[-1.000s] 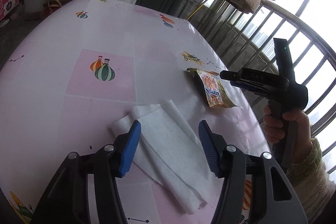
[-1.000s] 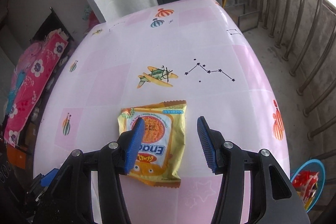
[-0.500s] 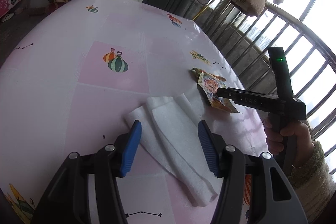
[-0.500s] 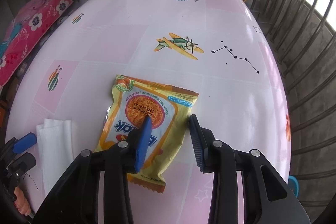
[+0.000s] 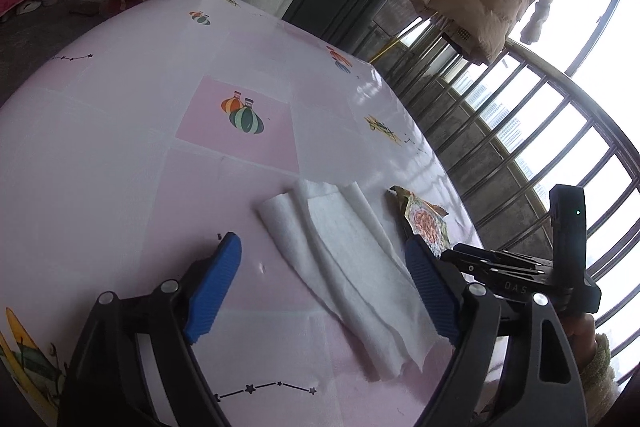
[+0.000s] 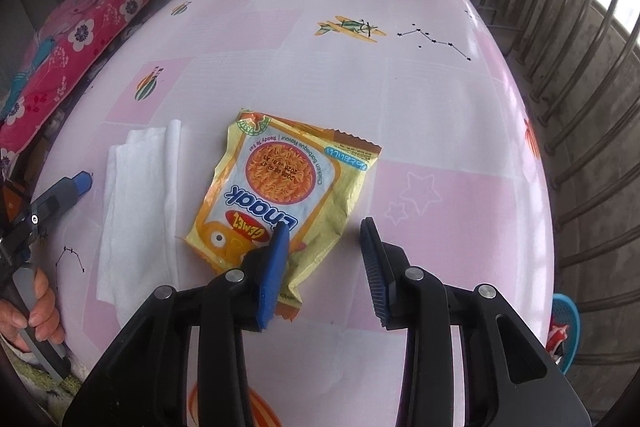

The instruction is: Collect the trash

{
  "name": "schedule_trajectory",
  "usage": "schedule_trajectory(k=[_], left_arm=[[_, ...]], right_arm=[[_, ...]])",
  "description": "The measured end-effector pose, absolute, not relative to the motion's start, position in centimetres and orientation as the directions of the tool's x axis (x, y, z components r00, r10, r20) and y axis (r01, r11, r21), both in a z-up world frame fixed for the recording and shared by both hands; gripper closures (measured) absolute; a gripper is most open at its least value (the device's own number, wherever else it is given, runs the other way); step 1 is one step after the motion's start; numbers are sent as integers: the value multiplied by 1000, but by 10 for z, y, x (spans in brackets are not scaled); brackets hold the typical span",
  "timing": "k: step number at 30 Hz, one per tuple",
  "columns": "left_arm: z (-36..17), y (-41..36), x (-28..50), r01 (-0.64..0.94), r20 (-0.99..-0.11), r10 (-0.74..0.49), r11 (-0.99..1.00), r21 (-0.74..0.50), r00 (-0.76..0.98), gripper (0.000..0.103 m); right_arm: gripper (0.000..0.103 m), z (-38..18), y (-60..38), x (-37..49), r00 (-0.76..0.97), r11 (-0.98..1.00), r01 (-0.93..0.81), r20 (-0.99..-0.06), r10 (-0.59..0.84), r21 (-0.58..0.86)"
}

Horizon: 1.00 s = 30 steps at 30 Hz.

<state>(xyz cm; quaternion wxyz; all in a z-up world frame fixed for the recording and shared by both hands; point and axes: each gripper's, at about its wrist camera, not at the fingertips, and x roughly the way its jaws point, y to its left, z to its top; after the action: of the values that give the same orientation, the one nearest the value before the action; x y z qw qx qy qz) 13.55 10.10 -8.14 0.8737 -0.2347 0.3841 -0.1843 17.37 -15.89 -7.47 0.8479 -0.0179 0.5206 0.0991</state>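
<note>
While the left gripper (image 5: pixel 324 291) is opening its jaws wide over the near end of the white tissue (image 5: pixel 348 267), which is lying between them untouched on the pink tablecloth (image 6: pixel 440 87), the right gripper (image 6: pixel 324 267) is hovering half-open, unclamped, over the near right corner of the yellow noodle packet (image 6: pixel 288 187), just right of the tissue.

Round table (image 6: pixel 440 107) with pink patterned cover, bearing a white tissue (image 5: pixel 352 267) beside a yellow snack wrapper (image 6: pixel 288 187).
</note>
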Motion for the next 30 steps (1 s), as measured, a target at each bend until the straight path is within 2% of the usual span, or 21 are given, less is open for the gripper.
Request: schedule_trajectory(k=[4,30], left_arm=[[-79,98,132,145,-581,-502,822,-551,640,6],[-82,101,123,118,-572,-493,815,-568,655,6]], right_arm=[[68,-74,-163,174,437,979,-176,-884,167,98],[68,-75,-170,173,445,976,-140,-869,215,169]])
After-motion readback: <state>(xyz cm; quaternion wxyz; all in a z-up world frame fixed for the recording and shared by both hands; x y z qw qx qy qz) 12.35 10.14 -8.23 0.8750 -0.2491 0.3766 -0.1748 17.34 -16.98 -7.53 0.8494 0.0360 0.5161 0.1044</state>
